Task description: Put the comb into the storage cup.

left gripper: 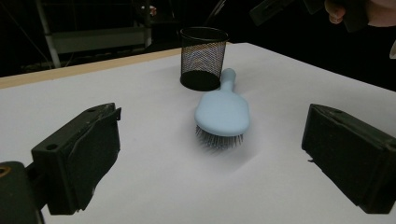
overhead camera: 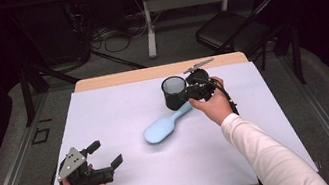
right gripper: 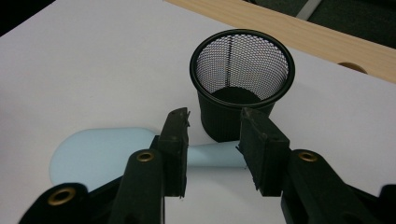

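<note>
- Dim room behind, chair and desk legs on grey floor; white mat (overhead camera: pixel 123 130) covering a wooden table (overhead camera: pixel 114 79).
- Pale blue hairbrush (overhead camera: pixel 160 127) lying bristles down mid-mat, handle tip touching the black mesh cup (overhead camera: pixel 174 92).
- Right gripper (right gripper: pixel 212 144) straddling the handle, jaws partly spread, not yet pinching.
- Best done: lowering squarely, clamping the handle mid-length, avoiding a nudge to the cup.
- Left gripper (overhead camera: pixel 108 153) spread wide, idle near the front edge.
- No brands, labels or writing legible.

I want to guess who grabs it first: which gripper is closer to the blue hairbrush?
Right. The right gripper straddles the hairbrush handle beside the mesh cup; the left gripper rests apart, open, near the table's front-left edge.
</note>
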Demonstrator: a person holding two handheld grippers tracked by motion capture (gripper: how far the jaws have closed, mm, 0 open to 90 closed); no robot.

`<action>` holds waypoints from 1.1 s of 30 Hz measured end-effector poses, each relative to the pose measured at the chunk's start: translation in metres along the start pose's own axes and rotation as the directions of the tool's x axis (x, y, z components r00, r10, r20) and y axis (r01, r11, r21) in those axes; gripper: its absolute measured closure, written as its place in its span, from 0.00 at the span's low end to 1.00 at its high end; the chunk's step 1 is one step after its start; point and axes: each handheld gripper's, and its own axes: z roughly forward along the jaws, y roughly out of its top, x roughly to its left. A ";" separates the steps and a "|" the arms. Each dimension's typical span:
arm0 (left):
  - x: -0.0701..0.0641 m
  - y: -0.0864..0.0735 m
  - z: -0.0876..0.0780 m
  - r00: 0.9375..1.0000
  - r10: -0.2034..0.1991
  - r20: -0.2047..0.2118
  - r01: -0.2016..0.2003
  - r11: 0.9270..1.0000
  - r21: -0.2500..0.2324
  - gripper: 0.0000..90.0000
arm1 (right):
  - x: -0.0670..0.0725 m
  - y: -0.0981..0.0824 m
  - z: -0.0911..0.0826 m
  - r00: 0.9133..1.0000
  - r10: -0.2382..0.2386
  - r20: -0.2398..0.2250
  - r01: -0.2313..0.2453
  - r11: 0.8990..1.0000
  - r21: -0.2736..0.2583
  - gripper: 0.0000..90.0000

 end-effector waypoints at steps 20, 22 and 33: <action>0.002 0.000 0.000 1.000 0.001 -0.001 -0.001 1.000 -0.003 0.05 | 0.006 0.005 0.021 0.999 0.028 -0.026 -0.027 0.999 0.039 0.99; 0.002 0.000 -0.001 1.000 0.000 -0.004 0.000 1.000 -0.002 0.05 | 0.006 0.005 0.024 0.999 0.031 -0.027 -0.030 0.998 0.046 1.00; 0.002 -0.001 0.000 1.000 0.001 0.001 -0.001 1.000 0.001 0.05 | 0.002 0.003 0.042 0.998 0.053 -0.020 -0.051 0.996 0.074 1.00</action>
